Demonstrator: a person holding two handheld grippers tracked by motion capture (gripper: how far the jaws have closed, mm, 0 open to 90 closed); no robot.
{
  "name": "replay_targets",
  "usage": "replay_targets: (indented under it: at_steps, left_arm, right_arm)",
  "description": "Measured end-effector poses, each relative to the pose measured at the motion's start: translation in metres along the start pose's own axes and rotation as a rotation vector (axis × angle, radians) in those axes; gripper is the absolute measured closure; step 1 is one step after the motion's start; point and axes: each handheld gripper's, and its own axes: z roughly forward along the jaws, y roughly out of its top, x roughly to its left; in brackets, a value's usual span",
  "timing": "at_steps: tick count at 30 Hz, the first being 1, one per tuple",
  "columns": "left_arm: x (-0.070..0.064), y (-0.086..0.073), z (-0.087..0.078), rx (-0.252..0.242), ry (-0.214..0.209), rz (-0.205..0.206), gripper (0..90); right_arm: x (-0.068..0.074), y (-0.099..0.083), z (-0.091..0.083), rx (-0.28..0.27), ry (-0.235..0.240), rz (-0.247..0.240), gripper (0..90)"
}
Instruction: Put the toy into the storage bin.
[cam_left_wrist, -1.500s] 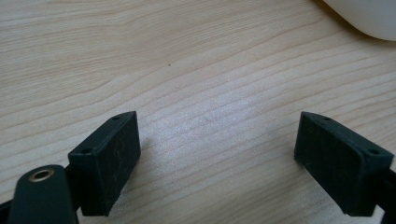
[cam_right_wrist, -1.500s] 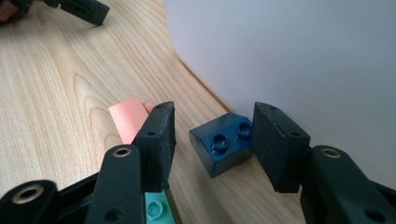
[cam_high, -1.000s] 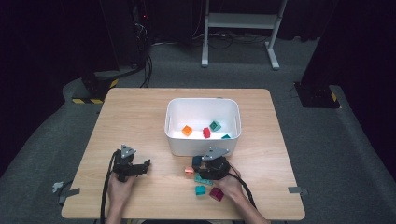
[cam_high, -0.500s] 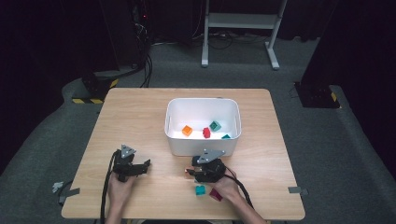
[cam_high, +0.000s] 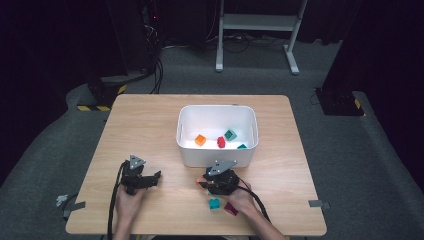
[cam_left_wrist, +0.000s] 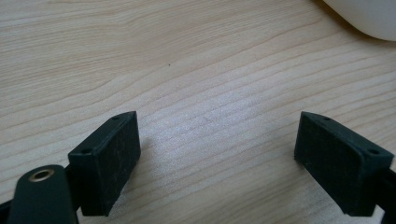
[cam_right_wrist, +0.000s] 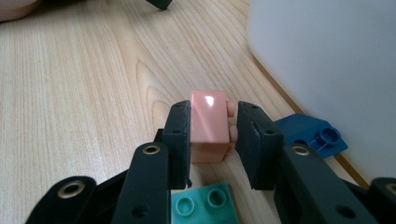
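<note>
The right gripper (cam_right_wrist: 210, 135) clamps the pink brick (cam_right_wrist: 209, 126) by its sides; a jerky lift could slip it onto the teal brick (cam_right_wrist: 205, 205) beneath. The left gripper (cam_left_wrist: 217, 158) gapes, idle.

Your fingers (cam_right_wrist: 180, 140) are matt black plastic with brass-coloured rivets. The pink block (cam_right_wrist: 209, 125) between them is glossy, smooth plastic, as are the teal brick (cam_right_wrist: 205, 205) and blue brick (cam_right_wrist: 310, 134). The surface (cam_left_wrist: 187, 70) is pale, matt wood grain; the white bin (cam_right_wrist: 327, 56) is smooth plastic.

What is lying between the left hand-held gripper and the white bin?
Only bare wooden table, seen in the high view, separates the left hand-held gripper from the white bin.
</note>
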Motion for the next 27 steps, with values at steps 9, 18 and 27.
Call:
replay_targets:
  at_steps: [9,18,27]
  left_arm:
    - [0.0,0.0,0.0,0.0,0.0,0.0,14.4]
    - [0.0,0.0,0.0,0.0,0.0,0.0,14.4]
    - [0.0,0.0,0.0,0.0,0.0,0.0,14.4]
  right_arm:
    - [0.001,0.002,-0.005,-0.022,-0.004,-0.004,66.4]
    - [-0.002,0.01,-0.034,-0.083,-0.021,0.004,66.5]
    - [-0.011,0.03,-0.086,-0.17,-0.048,0.029,66.5]
